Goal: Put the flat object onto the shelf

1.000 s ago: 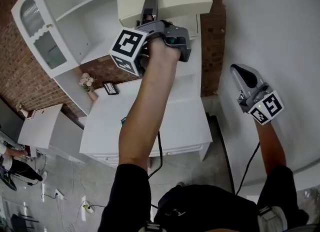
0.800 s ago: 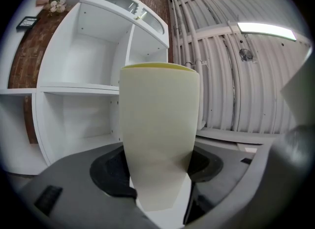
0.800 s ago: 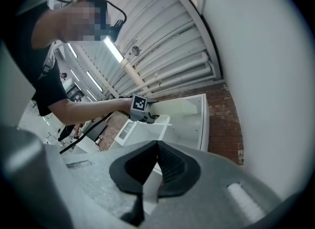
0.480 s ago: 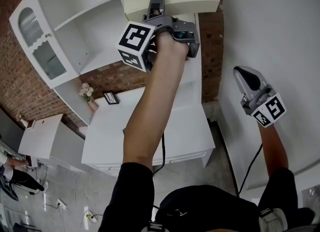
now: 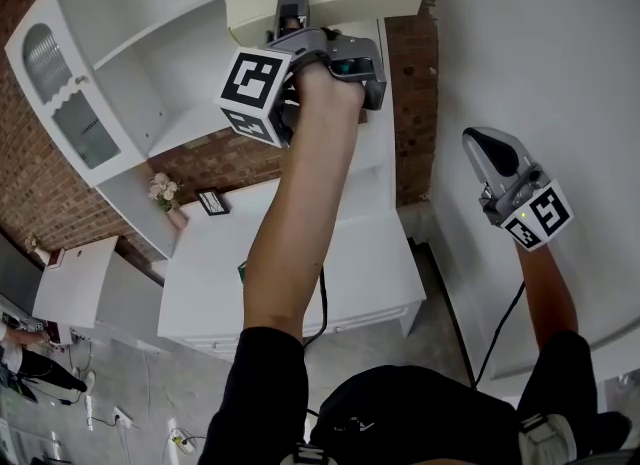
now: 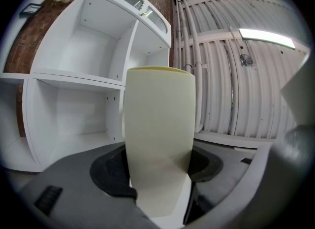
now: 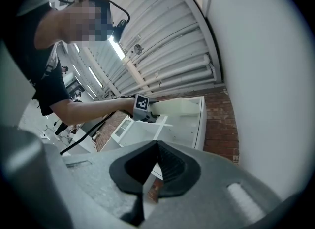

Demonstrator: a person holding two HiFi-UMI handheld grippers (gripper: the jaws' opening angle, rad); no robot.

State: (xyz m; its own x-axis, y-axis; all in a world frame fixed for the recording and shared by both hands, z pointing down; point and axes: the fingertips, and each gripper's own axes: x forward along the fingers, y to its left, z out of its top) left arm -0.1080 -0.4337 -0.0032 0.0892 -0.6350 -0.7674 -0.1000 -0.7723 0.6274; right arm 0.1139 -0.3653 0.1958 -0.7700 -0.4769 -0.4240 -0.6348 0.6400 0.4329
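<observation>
**Holding the flat object [image 6: 158,124] up at the shelf [image 6: 69,80]**

We've got the left hand-held gripper [image 6: 160,183] raised high on an outstretched arm. Its jaws stand wide and pinch the cream flat object by its near edge, so the panel sticks straight out ahead of them. The object is in the air, just in front of the white shelf's open compartments, which sit off to its left in the left gripper view. As far as we can see it touches no board. The right hand-held gripper [image 5: 492,158] hangs low by the plain wall, jaws pressed together on nothing (a spectator for now).

We reckon the job here is a clean entry. Swing the panel left to face a compartment, level it with the board, and lead with the far edge. Held by one end, it may sag or clip a divider, so go slowly. Let go only once most of it rests on the shelf.
</observation>
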